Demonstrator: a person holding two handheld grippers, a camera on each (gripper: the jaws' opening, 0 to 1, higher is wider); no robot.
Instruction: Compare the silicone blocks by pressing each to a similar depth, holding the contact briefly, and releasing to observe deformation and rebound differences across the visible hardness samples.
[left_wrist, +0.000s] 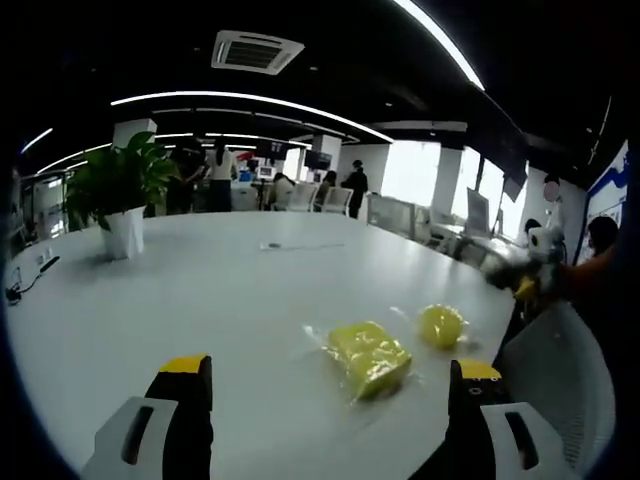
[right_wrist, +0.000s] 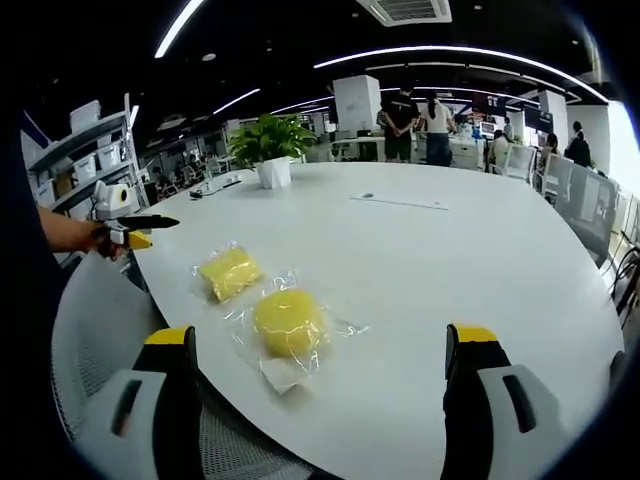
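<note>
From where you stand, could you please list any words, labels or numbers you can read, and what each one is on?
None can be read.
Yellow blocks: clear wrappers, no print visible.
White tag under the nearer wrapper: looks blank.
Blue and white wall panel: too blurred to read.
Shelf boxes: too small to read.

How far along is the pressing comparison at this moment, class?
Nothing looks done yet: the square yellow block and the round yellow block lie wrapped and untouched on the white table. Nothing is in hand; the right gripper and left gripper are open, apart from them. Every press, hold and release remains.
</note>
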